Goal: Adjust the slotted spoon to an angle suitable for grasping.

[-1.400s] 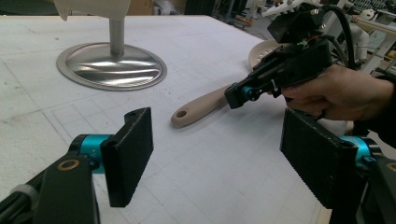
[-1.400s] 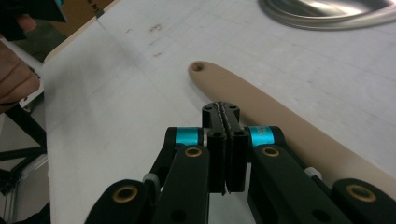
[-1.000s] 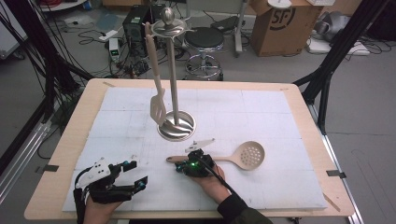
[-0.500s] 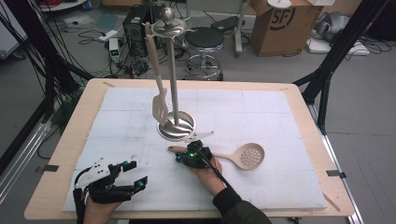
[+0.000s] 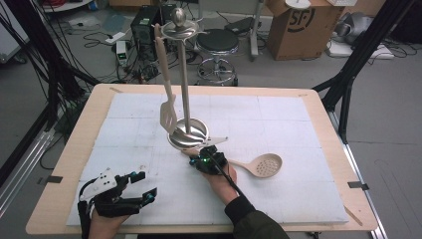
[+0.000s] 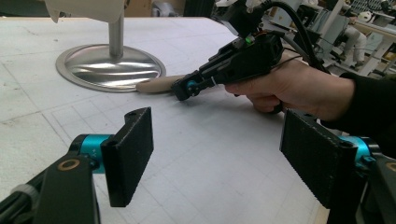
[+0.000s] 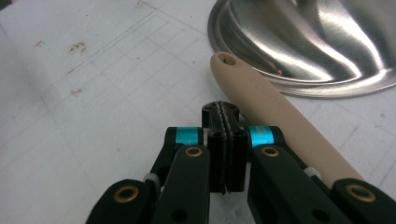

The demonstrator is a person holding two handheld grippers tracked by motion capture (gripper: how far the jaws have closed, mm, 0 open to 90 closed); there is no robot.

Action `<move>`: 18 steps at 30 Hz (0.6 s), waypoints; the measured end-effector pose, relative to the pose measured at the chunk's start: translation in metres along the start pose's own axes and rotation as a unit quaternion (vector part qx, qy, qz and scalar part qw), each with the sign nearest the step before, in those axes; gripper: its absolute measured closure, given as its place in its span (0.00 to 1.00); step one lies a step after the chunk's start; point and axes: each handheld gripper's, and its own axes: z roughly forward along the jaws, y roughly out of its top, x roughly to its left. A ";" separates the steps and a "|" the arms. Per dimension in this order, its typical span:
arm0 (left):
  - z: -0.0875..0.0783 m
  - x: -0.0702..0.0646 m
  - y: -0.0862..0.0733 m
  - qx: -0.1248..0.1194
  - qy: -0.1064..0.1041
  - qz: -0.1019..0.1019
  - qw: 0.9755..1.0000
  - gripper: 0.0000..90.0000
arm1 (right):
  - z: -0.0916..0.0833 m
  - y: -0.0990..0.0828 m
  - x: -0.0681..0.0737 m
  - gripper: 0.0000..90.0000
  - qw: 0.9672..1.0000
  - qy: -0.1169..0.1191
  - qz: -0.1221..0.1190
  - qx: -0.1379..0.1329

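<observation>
**Shut jaws beside the spoon handle at the stand's rim**

The slotted spoon (image 5: 261, 165) lies flat on the white gridded mat (image 5: 278, 124), bowl toward the table's right, handle tip just short of the rim of the steel stand base (image 5: 189, 137). Open mat spreads left and right of the base; the wooden table edge (image 5: 74, 149) frames it. A beige spatula (image 5: 168, 107) hangs from the stand. A cardboard box (image 5: 301, 25) behind the table reads "SF".

The right gripper (image 7: 224, 114) has its 2 jaws pressed together on nothing, alongside the handle, fist low on the mat. The left gripper (image 5: 142, 186) rests near the front edge, jaws spread wide, well apart from the spoon.
</observation>
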 end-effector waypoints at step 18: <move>-0.001 0.001 0.000 0.000 0.003 -0.002 1.000 0.29 | -0.007 0.002 -0.013 1.00 0.999 -0.021 0.034 -0.031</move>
